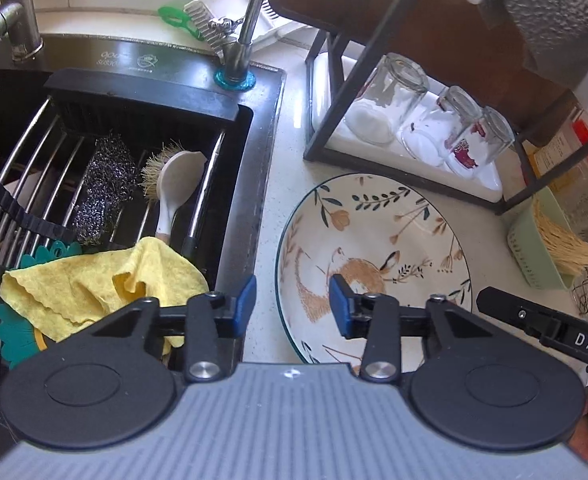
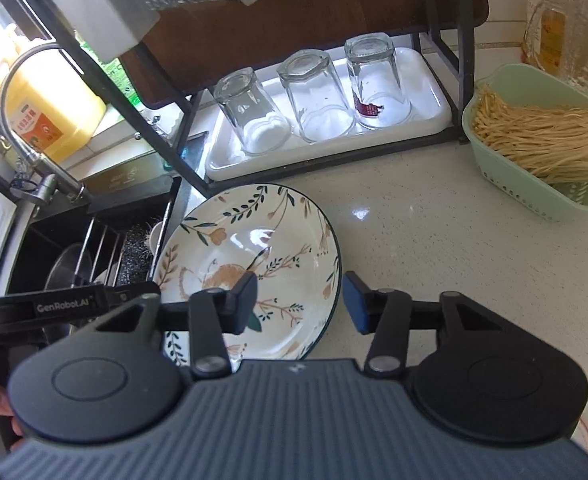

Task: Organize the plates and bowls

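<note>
While the flowery plate (image 1: pixel 373 256) is lying flat on the counter (image 2: pixel 433 240) between the sink (image 1: pixel 262 160) and the rack (image 2: pixel 445 92) of glasses (image 2: pixel 317 96), I am thinking the job is only starting. I am holding my left gripper (image 1: pixel 292 304) over the plate's near edge, fingers spread and gripping nothing. My right gripper (image 2: pixel 299 300) is waiting over its other side, spread too and empty. Nothing is looking put away yet. I am not seeing any bowls.

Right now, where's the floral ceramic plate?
The round floral ceramic plate lies flat on the pale countertop, just right of the black sink and in front of the white tray of upturned glasses; both open grippers flank it.
</note>
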A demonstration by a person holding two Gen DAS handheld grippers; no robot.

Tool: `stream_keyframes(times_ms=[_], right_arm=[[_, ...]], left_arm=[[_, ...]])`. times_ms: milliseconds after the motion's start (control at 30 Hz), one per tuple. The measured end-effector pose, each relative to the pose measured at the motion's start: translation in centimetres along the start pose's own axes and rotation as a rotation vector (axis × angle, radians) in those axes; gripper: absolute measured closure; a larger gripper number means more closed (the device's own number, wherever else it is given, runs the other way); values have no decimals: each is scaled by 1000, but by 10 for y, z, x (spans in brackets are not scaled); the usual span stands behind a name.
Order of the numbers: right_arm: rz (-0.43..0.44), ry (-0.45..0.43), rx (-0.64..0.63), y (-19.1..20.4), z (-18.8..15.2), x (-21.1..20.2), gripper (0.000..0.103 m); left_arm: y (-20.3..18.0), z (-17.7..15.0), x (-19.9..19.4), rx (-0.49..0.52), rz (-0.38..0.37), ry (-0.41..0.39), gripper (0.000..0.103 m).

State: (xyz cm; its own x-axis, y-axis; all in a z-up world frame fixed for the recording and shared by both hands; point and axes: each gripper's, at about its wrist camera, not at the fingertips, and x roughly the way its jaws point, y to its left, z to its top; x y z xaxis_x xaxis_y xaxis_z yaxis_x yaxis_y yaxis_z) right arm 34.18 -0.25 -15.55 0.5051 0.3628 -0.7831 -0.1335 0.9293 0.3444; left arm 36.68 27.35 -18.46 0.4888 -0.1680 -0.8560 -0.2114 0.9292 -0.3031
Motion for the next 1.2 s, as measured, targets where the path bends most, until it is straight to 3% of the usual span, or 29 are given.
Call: stream_keyframes(times_ms=[167,267,400,600,700,833,967,1200], right_arm=[[-27,18,-9,-5,6,16,66],[-35,20,-11,-10,7,23,68],[-54,46,3,-18,8,36,76],[-12,65,50,-23,9,47,82],[-9,78,44,-20,8,52,82],[-22,77,18,-14,6,54,82],[8,81,49,-20,8,53,82],[-22,95,37,-26,6,44,81]], left_arm=[[3,4,10,-4,-29,9,71],[-1,5,17,31,4,21,75],[-3,6,25,49,-4,36,78],[-4,12,37,79,-7,63,79],[-5,14,44,87,-1,65,79],[9,14,49,-17,-63,48,79],[8,17,52,-21,-74,51,79],[2,16,50,-37,-125,77,79]])
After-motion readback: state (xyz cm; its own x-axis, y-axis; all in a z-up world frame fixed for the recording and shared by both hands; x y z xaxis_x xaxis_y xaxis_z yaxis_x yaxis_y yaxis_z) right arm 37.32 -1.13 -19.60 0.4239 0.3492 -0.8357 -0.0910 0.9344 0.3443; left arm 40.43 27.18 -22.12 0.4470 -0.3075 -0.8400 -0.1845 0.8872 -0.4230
